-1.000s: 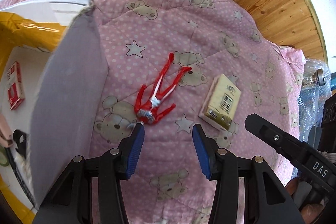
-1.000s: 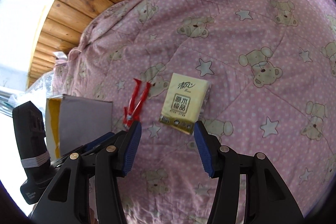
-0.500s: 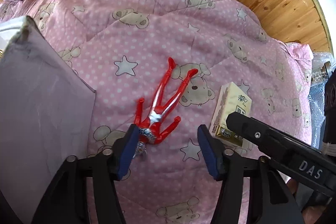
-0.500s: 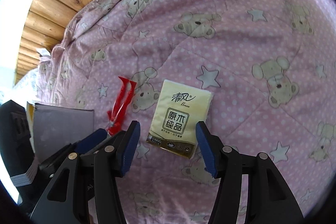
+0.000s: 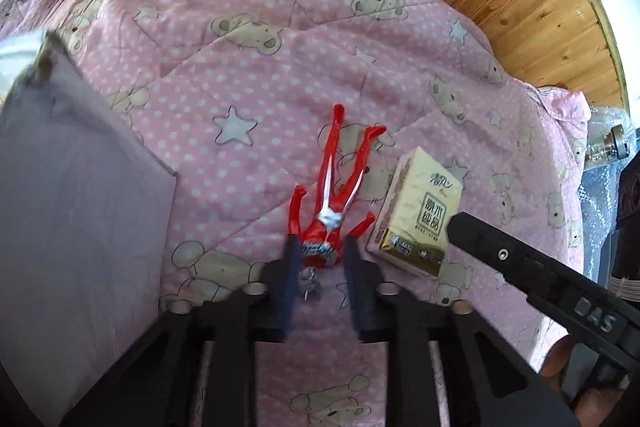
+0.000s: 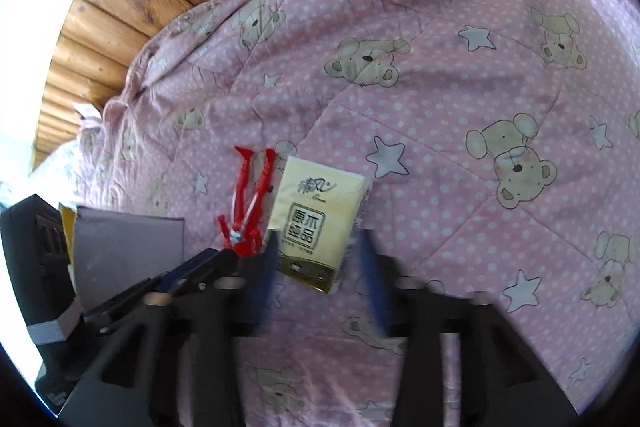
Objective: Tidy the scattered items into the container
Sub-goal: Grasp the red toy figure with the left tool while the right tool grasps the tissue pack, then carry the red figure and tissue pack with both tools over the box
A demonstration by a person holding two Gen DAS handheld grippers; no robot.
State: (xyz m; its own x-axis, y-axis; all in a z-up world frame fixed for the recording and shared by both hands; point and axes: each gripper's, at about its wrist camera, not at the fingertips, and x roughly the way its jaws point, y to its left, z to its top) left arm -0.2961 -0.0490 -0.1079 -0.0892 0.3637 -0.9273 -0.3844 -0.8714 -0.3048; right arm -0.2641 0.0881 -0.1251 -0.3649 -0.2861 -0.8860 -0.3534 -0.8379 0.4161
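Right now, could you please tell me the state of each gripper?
Left gripper: closing around the red figure, grasp cannot be told.
Right gripper: open, straddling the tissue pack.

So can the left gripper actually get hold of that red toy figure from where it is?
Probably yes. The left gripper straddles the red toy figure's upper body with fingers either side, nothing between. The tissue pack beside it lies just clear.

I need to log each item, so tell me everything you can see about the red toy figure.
The figure is a slim red humanoid toy with silver markings on chest and head, apparently plastic. It lies flat on the pink quilt, legs pointing away, arms spread. Its head and upper body sit between the left gripper pads, which look nearly closed on it. The tissue pack lies beside it.
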